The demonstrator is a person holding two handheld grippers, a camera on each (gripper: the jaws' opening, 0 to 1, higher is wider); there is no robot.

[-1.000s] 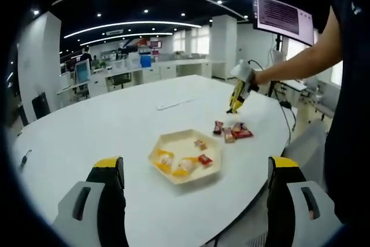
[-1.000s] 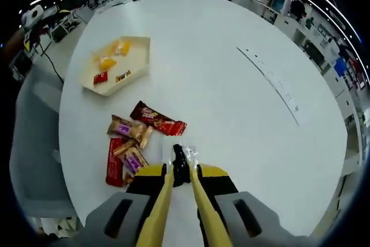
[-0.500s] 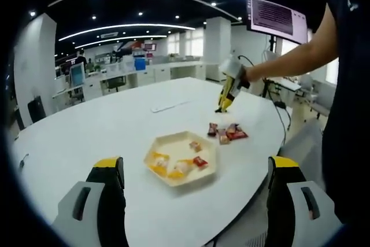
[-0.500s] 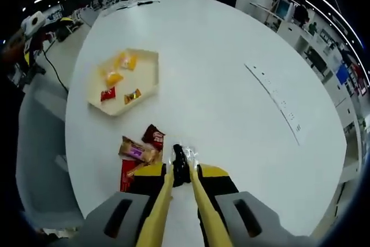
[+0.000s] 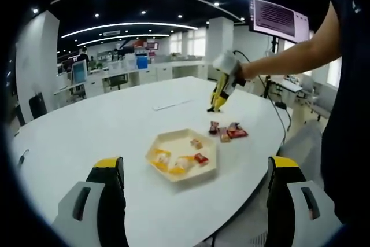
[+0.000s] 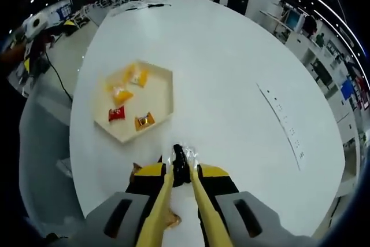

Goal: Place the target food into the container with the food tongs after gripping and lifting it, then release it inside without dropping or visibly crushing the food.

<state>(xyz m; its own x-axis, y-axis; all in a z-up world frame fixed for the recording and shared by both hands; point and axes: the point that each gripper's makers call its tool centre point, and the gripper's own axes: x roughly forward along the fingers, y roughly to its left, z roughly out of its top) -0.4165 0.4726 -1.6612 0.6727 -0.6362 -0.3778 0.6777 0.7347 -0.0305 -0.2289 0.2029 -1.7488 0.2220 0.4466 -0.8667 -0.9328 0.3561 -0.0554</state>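
From the left gripper view I see the tray (image 5: 211,155) on the bench (image 5: 104,128), near its edge, with four snacks (image 5: 202,158) in it. A snack pile (image 5: 226,132) lies on the bench just right of the tray. The right tool (image 5: 217,102) hangs above and behind the pile, holding tongs (image 6: 180,166) that grip a snack.
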